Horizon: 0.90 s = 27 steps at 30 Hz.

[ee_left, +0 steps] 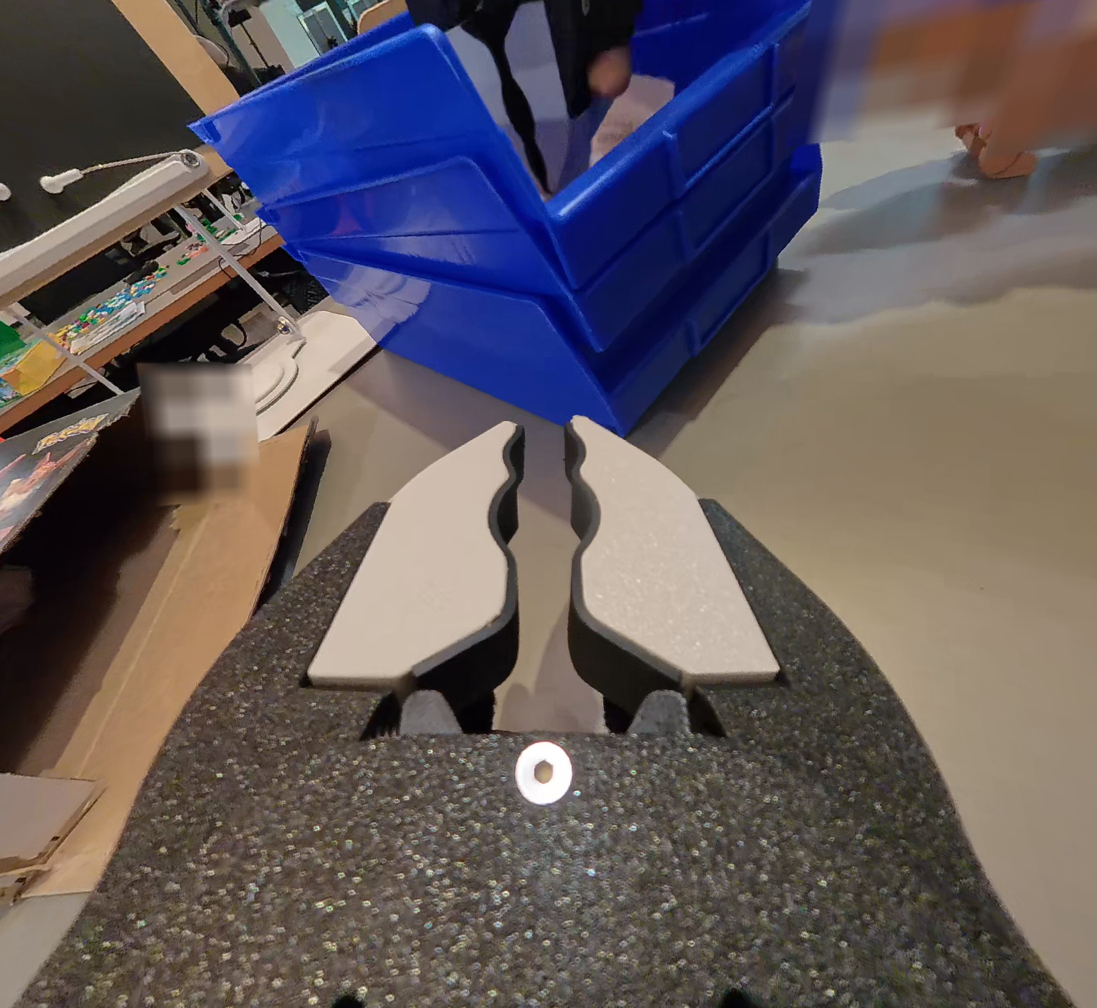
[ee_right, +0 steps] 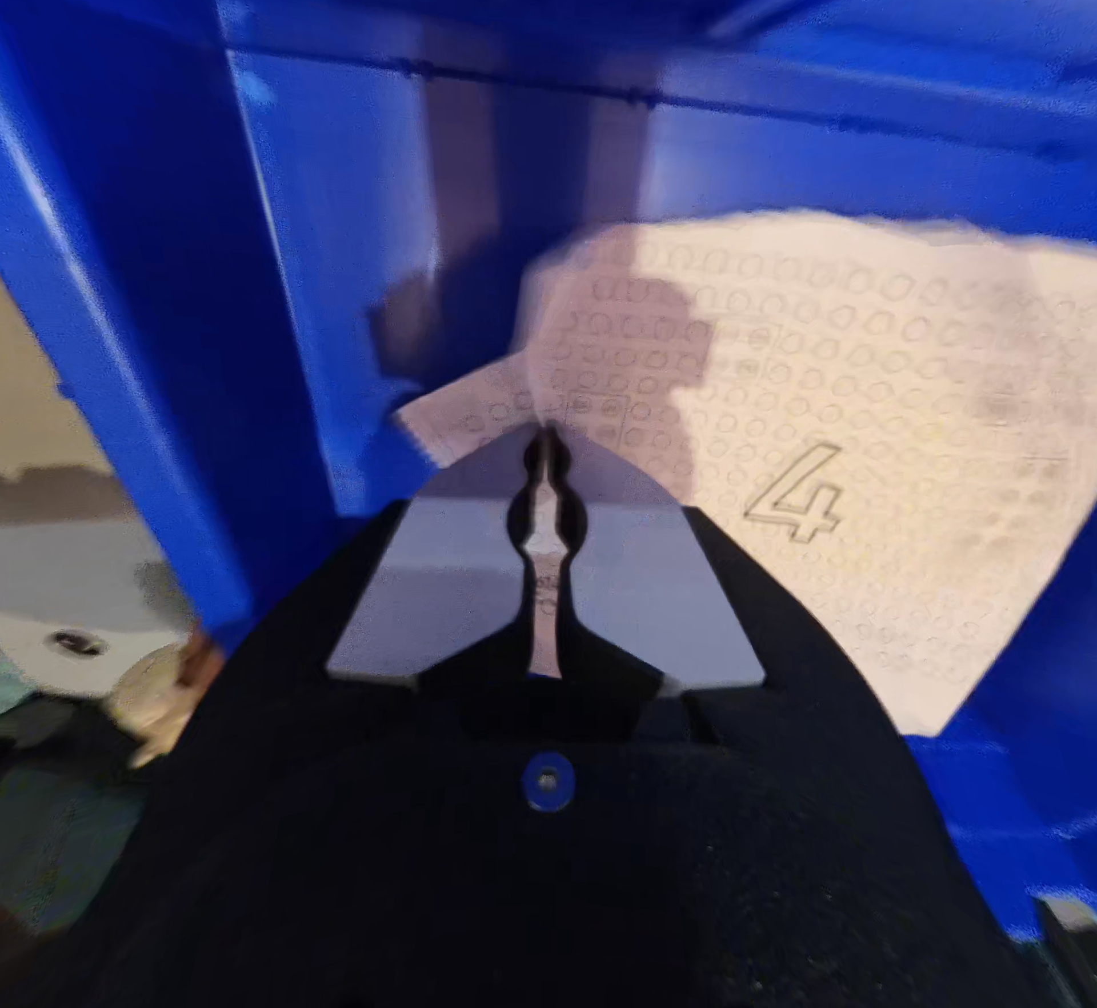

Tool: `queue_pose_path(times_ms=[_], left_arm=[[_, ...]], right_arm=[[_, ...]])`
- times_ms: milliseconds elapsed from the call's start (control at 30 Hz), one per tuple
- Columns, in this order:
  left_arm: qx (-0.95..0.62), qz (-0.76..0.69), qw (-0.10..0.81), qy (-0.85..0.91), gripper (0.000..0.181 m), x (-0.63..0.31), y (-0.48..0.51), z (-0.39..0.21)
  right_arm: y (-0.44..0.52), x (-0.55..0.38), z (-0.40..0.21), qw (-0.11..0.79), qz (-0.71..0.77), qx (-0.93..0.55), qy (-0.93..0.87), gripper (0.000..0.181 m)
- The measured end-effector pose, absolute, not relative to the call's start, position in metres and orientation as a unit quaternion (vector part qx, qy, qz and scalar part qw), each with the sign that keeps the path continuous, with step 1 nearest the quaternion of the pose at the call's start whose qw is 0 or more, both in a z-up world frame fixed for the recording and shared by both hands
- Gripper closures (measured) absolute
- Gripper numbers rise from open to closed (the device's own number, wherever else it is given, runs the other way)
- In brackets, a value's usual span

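The pale printed bag (ee_right: 831, 445) lies inside the blue bin (ee_right: 332, 243); it looks light, thin and limp. The right gripper (ee_right: 547, 436) is clamped on its serrated edge, a sound hold. The left gripper (ee_left: 543, 433), fingers apart, hovers empty near the stacked blue bins (ee_left: 475, 279)

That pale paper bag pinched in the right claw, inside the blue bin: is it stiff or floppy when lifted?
Probably floppy: the paper bag looks thin and flat, with a torn, ragged edge. The right gripper pinches one corner, so the rest would likely sag. It seems light, and might tear against the blue bin.
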State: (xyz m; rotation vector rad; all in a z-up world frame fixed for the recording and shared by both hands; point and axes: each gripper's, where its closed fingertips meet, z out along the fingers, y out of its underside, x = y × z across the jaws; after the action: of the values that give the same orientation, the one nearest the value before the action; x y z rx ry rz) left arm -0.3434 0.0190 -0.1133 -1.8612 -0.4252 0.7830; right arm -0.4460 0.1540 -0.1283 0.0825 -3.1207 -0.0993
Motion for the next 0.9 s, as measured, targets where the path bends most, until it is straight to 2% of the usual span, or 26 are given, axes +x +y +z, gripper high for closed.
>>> queue_pose_path(times_ms=[267,400,500,700,800,900], left_arm=[[-0.773,0.326,0.516,-0.173,0.169,-0.342,0.021,-0.112],[-0.772,0.325,0.518,-0.174,0.169,-0.342,0.020,-0.111],[-0.771,0.325,0.519,-0.173,0.169,-0.341,0.021,-0.110],[-0.769,0.324,0.524,-0.167,0.169,-0.337,0.023,-0.107],[-0.771,0.322,0.526,-0.161,0.169,-0.334,0.026,-0.107],[-0.773,0.325,0.523,-0.152,0.169,-0.331,0.030,-0.107]], right_arm=[[0.157,-0.463,-0.107,0.114,-0.034,0.042,-0.992,0.181],[0.154,-0.474,-0.051,0.196,0.025,0.032,-0.980,0.181],[0.165,-0.488,0.011,0.300,0.077,0.011,-0.951,0.181],[0.263,-0.499,0.137,0.485,0.159,-0.112,-0.853,0.181],[0.319,-0.489,0.155,0.522,0.144,-0.150,-0.827,0.181],[0.351,-0.475,0.139,0.523,0.127,-0.156,-0.828,0.181]])
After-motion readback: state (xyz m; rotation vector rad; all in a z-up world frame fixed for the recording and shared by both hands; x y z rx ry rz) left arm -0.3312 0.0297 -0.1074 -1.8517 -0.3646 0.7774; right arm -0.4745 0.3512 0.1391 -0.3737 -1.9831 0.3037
